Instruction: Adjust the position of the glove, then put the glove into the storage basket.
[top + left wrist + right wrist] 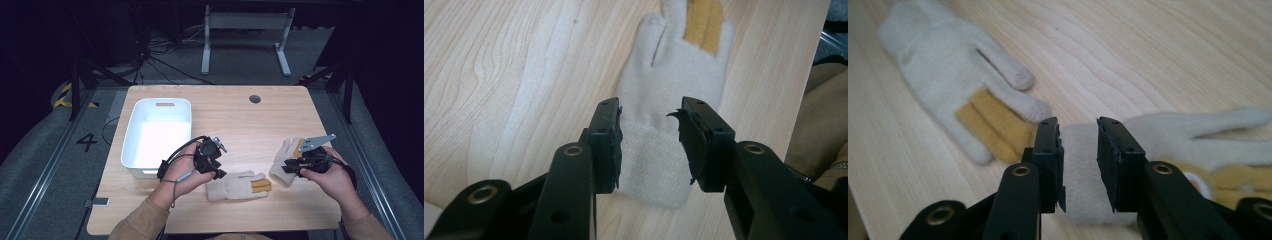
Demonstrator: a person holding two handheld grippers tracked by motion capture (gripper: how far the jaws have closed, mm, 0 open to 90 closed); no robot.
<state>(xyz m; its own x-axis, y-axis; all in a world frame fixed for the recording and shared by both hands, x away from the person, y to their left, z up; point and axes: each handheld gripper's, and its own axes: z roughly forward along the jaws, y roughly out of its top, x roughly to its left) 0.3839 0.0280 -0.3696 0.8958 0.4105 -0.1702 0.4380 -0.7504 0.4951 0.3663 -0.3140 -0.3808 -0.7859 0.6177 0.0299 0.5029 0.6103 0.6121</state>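
Gloves lie on the wooden table [235, 117] low in the high view: one cream glove [238, 186] at lower centre, fingers pointing right with two mustard ones, and a second glove [286, 159] right of centre. My left gripper [216, 167] hangs over the first glove's cuff; in the left gripper view that glove [674, 90] runs up the middle of the frame and my jaws stand partly apart with the cuff showing between them, pads not pressing. My right gripper [290, 166] sits at the second glove; its jaws are likewise parted astride that cuff [1080, 170]. A white bin [134, 132] stands at left.
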